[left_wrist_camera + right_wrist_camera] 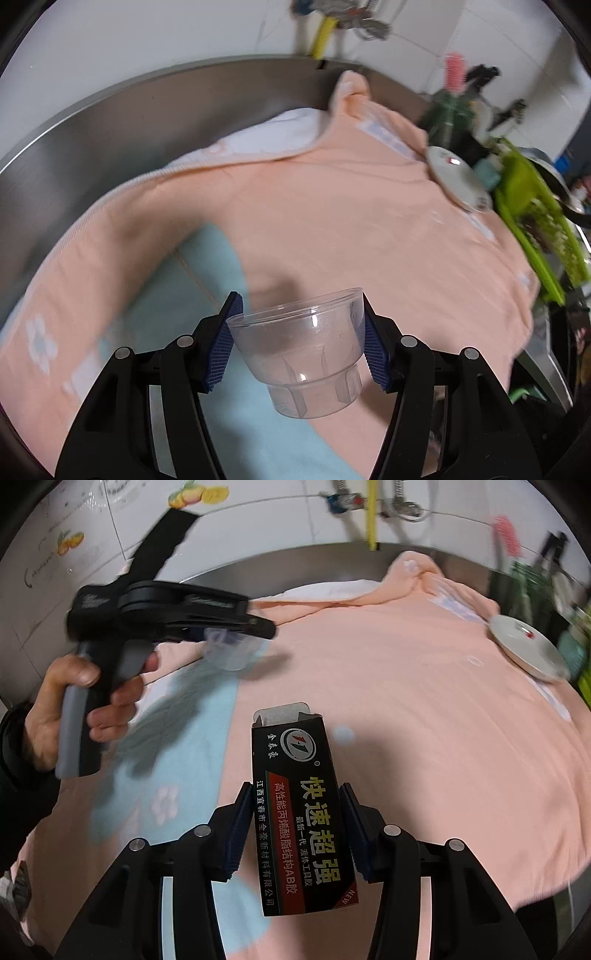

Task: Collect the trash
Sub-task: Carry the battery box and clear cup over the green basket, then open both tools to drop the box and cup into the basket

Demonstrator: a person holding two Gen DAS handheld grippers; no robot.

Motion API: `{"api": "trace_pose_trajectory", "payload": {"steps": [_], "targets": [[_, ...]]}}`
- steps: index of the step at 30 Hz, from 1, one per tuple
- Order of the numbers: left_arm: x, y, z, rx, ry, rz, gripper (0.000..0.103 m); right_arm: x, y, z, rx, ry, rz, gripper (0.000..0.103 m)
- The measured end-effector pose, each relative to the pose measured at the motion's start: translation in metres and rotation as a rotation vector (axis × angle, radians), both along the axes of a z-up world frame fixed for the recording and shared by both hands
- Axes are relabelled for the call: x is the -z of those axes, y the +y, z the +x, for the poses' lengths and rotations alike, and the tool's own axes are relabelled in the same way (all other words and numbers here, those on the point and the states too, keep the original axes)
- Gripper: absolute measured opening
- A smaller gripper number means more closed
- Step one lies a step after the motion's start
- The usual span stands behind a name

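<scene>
A clear plastic cup (306, 354) hangs tilted above a peach towel (332, 206), with my left gripper (299, 341) shut on its sides. In the right wrist view the same cup (231, 648) shows in the left gripper (258, 626), held by a person's hand (81, 701) at the upper left. My right gripper (293, 827) is shut on a black glue carton (299, 812) with yellow and white print, its top flap open, lifted over the towel (424, 720).
A pale blue towel (177, 775) lies under the peach one on a steel counter (110, 122). A white dish (528, 648) rests on the towel's right edge. A green rack (532, 218), bottles and a pink brush crowd the right side. Tiled wall and taps stand behind.
</scene>
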State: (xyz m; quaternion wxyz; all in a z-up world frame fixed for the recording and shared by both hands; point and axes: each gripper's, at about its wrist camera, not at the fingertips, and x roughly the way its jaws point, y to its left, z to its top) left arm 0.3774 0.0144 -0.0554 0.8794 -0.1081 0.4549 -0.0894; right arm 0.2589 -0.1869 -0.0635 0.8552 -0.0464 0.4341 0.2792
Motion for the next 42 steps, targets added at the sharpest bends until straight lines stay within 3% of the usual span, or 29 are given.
{"api": "trace_pose_trajectory", "payload": {"steps": [7, 18, 29, 42], "targets": [[-0.023, -0.045, -0.064, 0.113, -0.031, -0.034, 0.06, -0.013, -0.056, -0.062, 0.119, -0.027, -0.016, 0.046], [-0.045, -0.164, -0.158, 0.361, -0.094, -0.054, 0.06, -0.012, -0.185, -0.158, 0.425, -0.037, -0.097, 0.046], [-0.018, -0.274, -0.221, 0.567, -0.032, -0.065, 0.06, 0.022, -0.264, -0.22, 0.622, 0.037, -0.116, 0.046], [0.01, -0.339, -0.237, 0.649, 0.032, -0.028, 0.061, 0.024, -0.297, -0.246, 0.706, 0.037, -0.069, 0.054]]}}
